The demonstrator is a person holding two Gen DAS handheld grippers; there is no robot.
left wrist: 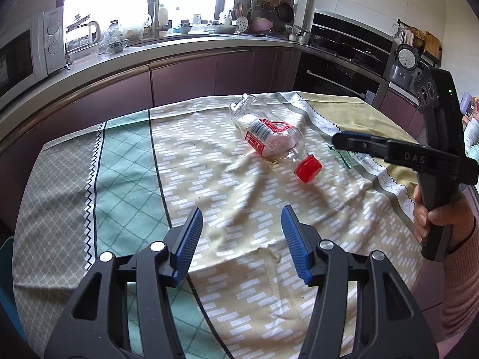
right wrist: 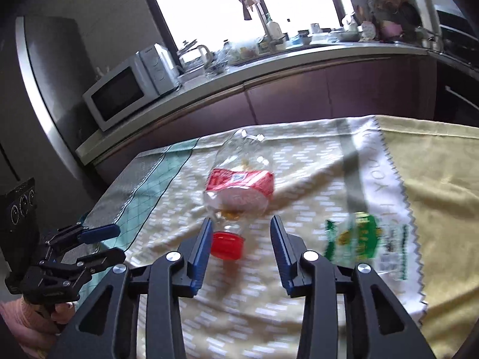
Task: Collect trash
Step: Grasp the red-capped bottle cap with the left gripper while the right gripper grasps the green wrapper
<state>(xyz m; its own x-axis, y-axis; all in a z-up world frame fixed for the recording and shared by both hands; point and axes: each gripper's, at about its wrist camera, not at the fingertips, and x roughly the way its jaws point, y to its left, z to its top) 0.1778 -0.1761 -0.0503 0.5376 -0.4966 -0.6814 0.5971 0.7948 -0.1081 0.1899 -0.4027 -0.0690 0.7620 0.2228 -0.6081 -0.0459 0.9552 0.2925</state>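
The left gripper (left wrist: 241, 233) hung with its blue-padded jaws apart and nothing between them, aimed down at bare tablecloth (left wrist: 125, 161). It sat well short of the trash, which reads as an arm waiting its turn.

The right gripper (right wrist: 239, 246) also stood with its jaws apart, pressing on nothing. The crushed clear plastic bottle with a red label (right wrist: 239, 185) lay on its side just ahead of its tips. Its red screw cap (right wrist: 226, 245) pointed back toward the tongs and sat in the gap, close against the left finger (right wrist: 201, 246). I judged this an approach along the bottle's length, lined up for the narrow neck. Blur hid whether the finger touched the cap.

To the right of the right gripper lay a flattened clear wrapper with green print (right wrist: 360, 240), apart from the bottle.

Counted: one bottle, one cap, one wrapper, two grippers, one patterned cloth. No bin showed in either view.
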